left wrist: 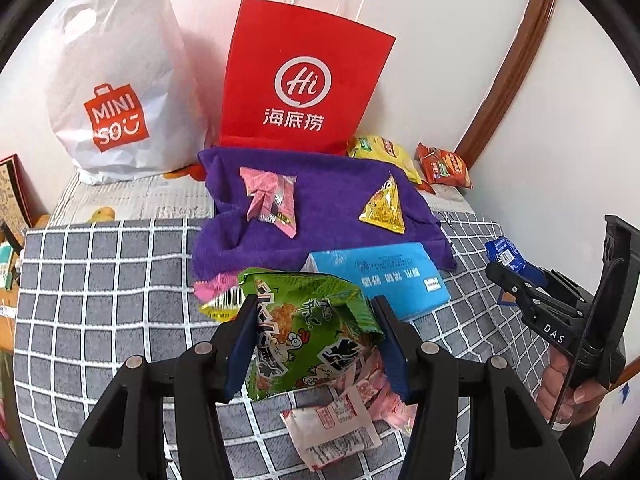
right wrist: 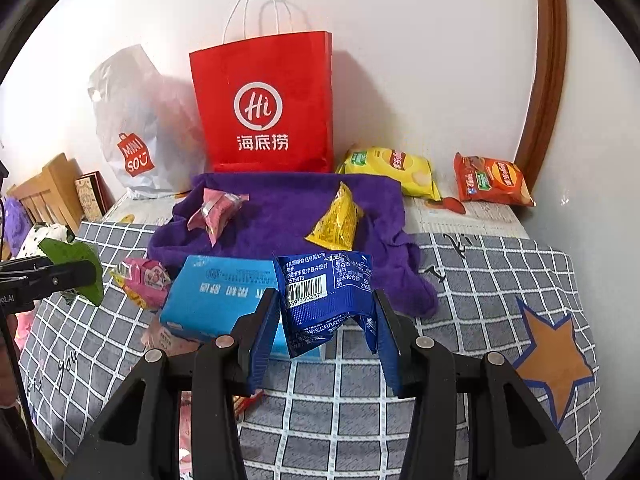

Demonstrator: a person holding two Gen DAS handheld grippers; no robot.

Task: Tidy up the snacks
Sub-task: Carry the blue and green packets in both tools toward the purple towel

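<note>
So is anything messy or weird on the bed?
A bit messy, yes. The purple towel is rumpled, with a pink packet and a yellow triangle packet tossed on it. The blue box lies with its print upside down, and more packets lie scattered around it. Nothing looks torn or spilled.

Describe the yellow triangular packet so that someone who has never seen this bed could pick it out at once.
Start at the red paper bag standing against the wall; a purple towel lies on the bed in front of it. Two small packets rest on that towel: the yellow triangular packet is the right-hand one. Its pyramid shape and yellow wrapper separate it from the pink packet on the left and from the flat yellow chip bag lying off the towel.
</note>
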